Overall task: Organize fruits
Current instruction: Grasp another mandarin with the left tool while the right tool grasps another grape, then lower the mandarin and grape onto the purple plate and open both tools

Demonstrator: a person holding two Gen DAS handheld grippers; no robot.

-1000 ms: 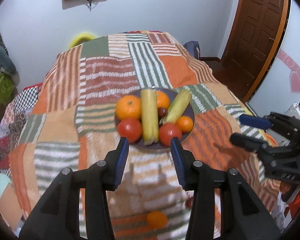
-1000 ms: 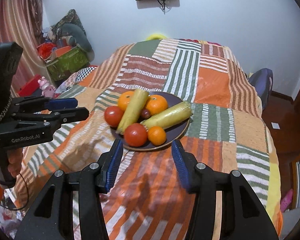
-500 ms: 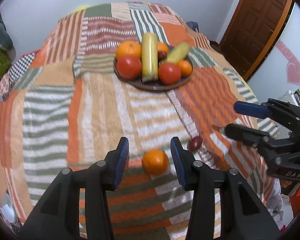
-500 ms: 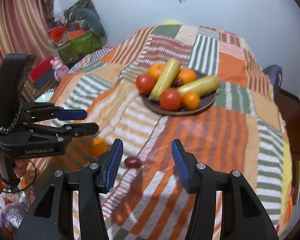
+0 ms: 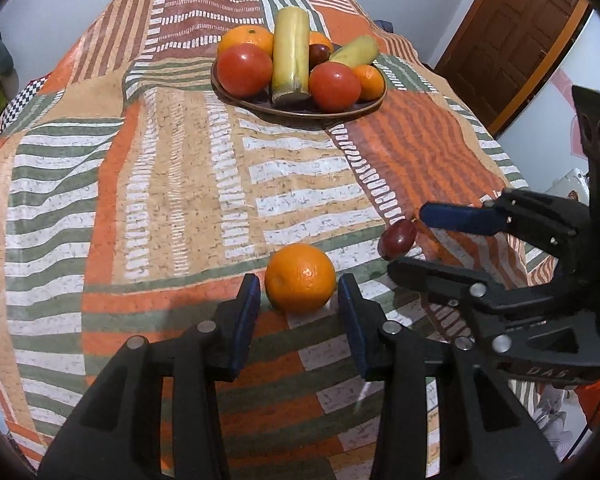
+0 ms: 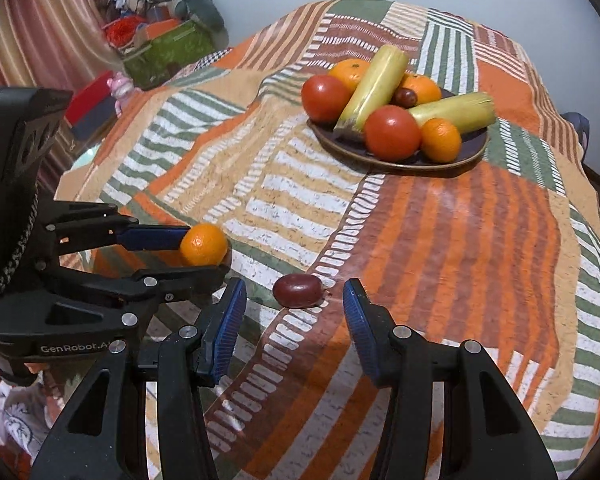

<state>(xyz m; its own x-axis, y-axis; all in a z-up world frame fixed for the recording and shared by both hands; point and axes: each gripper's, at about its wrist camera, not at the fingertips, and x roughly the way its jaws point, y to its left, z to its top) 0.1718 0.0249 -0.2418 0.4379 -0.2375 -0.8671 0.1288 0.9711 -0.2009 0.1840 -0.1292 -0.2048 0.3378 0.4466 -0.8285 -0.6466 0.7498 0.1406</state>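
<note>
A loose orange (image 5: 300, 278) lies on the patchwork cloth, between the fingertips of my left gripper (image 5: 299, 294). Its jaws are closing, with thin gaps still showing on both sides. A small dark red fruit (image 6: 298, 290) lies just to the orange's right, between the blue pads of my right gripper (image 6: 294, 286). Those jaws are closing too, standing well apart from the fruit. Farther back, a dark plate (image 5: 300, 111) holds two tomatoes, several oranges, two long yellow pieces and a dark red fruit. Each gripper also shows side-on in the other's view.
The patchwork cloth (image 5: 172, 168) covers the whole table and drops off at its edges. In the right wrist view, a green box (image 6: 168, 50) and piled things stand on the floor beyond the table's left side. A brown door (image 5: 516, 36) is at the back right.
Both grippers have sunk and tipped down from facing the plate to the near edge of the table. The orange and the dark red fruit now lie between their fingertips.
</note>
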